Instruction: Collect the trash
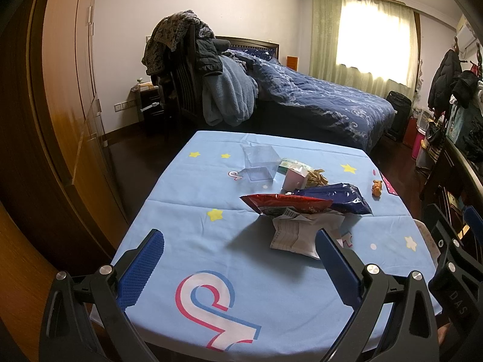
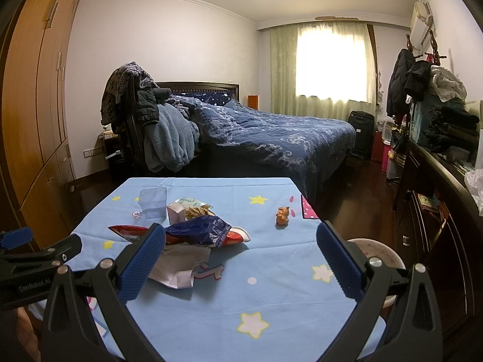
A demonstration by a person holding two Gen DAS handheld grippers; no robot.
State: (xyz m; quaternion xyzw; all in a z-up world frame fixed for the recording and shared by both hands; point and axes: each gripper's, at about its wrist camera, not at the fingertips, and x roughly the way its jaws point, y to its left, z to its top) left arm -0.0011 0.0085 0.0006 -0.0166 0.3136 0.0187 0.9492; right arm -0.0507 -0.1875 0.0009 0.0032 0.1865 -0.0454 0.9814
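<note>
Left wrist view gives us the wardrobe (image 1: 60,90) filling its left side and the bed (image 1: 317,102) beyond the table (image 1: 187,211), whose blue star-print cloth carries all the trash. Our left gripper (image 1: 238,268) hangs over the near edge with its 2 blue fingers spread wide and nothing between them. In this view the white crumpled paper (image 1: 294,235) lies just ahead of the right finger, the red snack bag (image 1: 283,203) rests on its far edge, and the dark blue snack bag (image 1: 338,200) touches the red one on the right. Further back stand the clear plastic box (image 1: 261,163), a small pink carton (image 1: 294,178) and a heap of yellowish scraps (image 1: 315,178), close together. A small orange toy (image 1: 377,187) sits apart to the right.

Right wrist view adds what the other lacks: a pale round stool (image 2: 383,256) beside the table's right edge, a dark sideboard (image 2: 437,187) piled with clothes, and more of the coat rack (image 2: 416,69). Our right gripper (image 2: 241,259) is likewise spread and empty, its left finger hiding part of the red bag. From here the blue bag lies on top of the red one, and the toy stands well clear of the pile
</note>
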